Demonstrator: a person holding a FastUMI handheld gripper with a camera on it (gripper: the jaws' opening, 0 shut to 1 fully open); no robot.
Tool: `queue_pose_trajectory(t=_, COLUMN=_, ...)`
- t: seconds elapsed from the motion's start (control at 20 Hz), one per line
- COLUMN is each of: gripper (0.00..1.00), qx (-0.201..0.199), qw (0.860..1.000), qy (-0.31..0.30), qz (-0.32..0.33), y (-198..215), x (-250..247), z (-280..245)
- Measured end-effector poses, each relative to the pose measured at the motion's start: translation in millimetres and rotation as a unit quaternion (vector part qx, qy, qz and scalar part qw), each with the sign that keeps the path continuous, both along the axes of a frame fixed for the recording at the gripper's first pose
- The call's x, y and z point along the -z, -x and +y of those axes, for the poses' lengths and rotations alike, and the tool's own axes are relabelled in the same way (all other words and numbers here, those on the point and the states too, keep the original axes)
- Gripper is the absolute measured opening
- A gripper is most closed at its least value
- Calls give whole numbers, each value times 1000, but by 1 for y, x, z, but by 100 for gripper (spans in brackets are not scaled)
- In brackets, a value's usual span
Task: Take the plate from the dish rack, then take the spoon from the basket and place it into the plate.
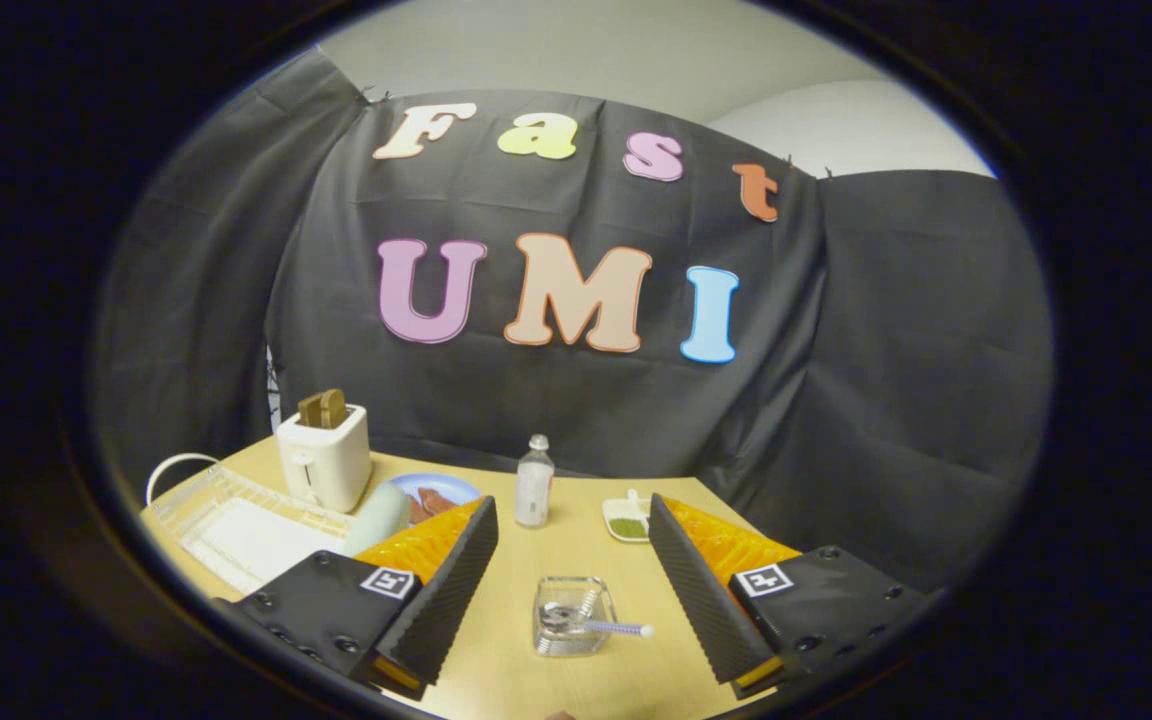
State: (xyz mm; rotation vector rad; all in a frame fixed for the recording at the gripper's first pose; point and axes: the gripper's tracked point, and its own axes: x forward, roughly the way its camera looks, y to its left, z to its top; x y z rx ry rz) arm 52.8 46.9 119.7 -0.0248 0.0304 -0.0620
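My gripper (572, 506) hovers above the wooden table (506, 680) with its fingers wide apart and nothing between them. Down between the fingers sits a small clear basket (548, 640). A spoon (604, 627) with a pale striped handle lies in it, the handle sticking out to the right. Left of the left finger is a clear dish rack (198, 497) holding a flat white plate (246, 540). The left finger hides the rack's near right corner.
A white toaster (326, 462) with bread slices stands behind the rack, a pale green cylinder (377, 517) beside it. A blue dish (436, 492) with brown food, a small water bottle (534, 482) and a white dish (626, 522) of green stuff sit beyond the fingertips.
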Motion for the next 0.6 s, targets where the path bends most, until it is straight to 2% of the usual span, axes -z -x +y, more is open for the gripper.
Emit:
queue_pose_trajectory(t=0.2, gripper=100, qx=-27, qw=998, qy=-41, qz=27, y=-36, x=-41, z=51)
queue_pose_trajectory(t=0.35, gripper=100, qx=-43, qw=994, qy=-37, qz=95, y=-63, x=-28, z=93)
queue_pose_trajectory(t=0.4, gripper=100, qx=-37, qw=991, qy=-30, qz=122, y=-70, x=-20, z=101)
queue_pose_trajectory(t=0.5, gripper=100, qx=-1, qw=983, qy=-17, qz=184, y=-79, x=9, z=102)
queue_pose_trajectory(t=0.6, gripper=100, qx=2, qw=971, qy=-15, qz=240, y=-82, x=40, z=113)
